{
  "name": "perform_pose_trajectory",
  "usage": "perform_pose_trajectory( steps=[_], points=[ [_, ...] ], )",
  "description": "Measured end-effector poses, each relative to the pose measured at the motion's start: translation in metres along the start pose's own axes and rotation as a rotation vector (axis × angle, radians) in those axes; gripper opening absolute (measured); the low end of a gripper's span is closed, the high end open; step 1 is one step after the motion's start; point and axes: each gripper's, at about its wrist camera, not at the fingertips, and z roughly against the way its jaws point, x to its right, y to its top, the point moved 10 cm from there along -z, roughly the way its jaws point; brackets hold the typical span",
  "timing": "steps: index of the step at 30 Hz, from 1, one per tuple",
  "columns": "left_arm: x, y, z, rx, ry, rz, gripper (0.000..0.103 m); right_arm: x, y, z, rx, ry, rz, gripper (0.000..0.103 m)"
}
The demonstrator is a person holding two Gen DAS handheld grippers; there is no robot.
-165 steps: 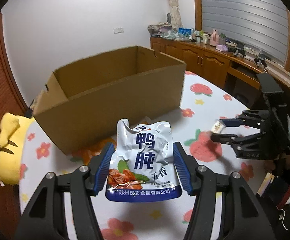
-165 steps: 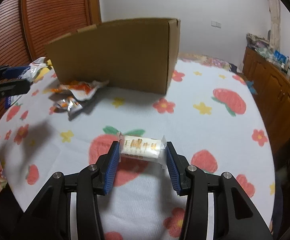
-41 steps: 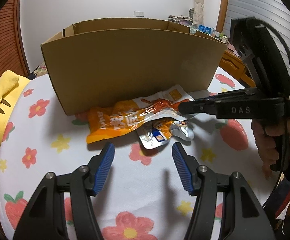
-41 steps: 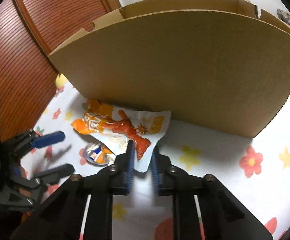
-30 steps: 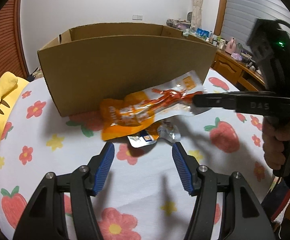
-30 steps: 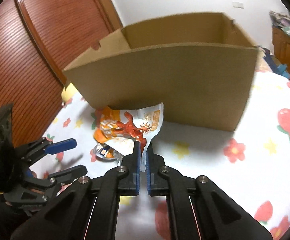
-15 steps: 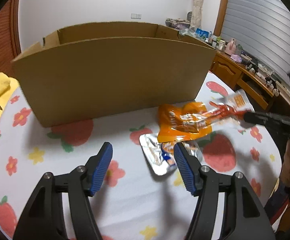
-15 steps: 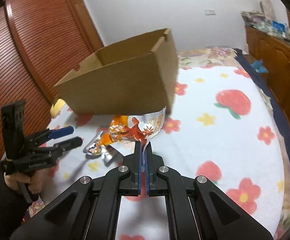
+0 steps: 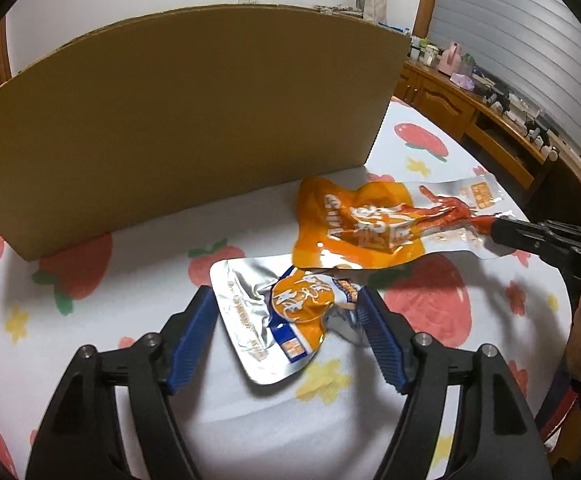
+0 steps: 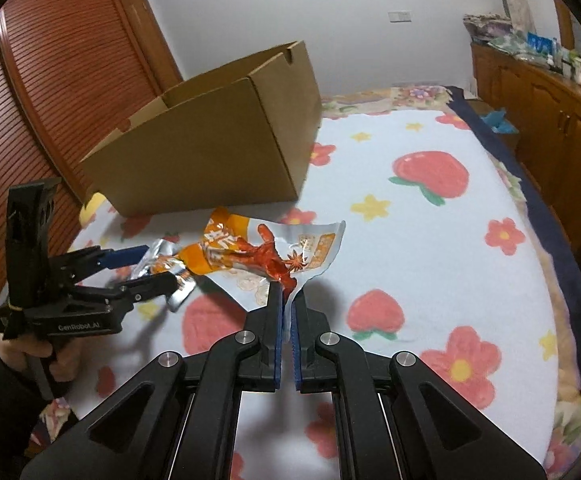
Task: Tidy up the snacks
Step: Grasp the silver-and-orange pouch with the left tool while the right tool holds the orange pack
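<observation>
a crumpled silver snack packet (image 9: pixel 286 316) with an orange label lies flat on the flowered tablecloth (image 9: pixel 102 360), in front of the long wall of the cardboard box (image 9: pixel 194 120). my left gripper (image 9: pixel 288 336) points down at it, and its jaws have just been opening; they stand wide on either side of the packet, the right pad at the packet's edge, not yet pressing. just beyond, a larger orange packet (image 10: pixel 258 258) overlaps the silver one's far corner; my right gripper (image 10: pixel 285 300) is clamped narrowly on its clear end and holds that end off the cloth.

to do this well, i judge i should lower the left jaws until the pads straddle the packet's crumpled middle, then close gently, since foil slips. i should draw the orange packet clear first so the two do not drag together, then carry each over the box's rim.
</observation>
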Motion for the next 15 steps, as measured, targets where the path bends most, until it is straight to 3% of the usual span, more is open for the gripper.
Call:
perform_pose_trajectory(
  steps=[7, 15],
  points=[
    [0.006, 0.001, -0.006, 0.0, 0.034, -0.05, 0.085, 0.017, -0.007, 0.007, -0.003, -0.033, -0.009, 0.001],
    [0.008, 0.0, -0.009, -0.036, 0.057, -0.095, 0.087, 0.02, -0.011, 0.004, -0.014, -0.06, 0.006, 0.002]
  ],
)
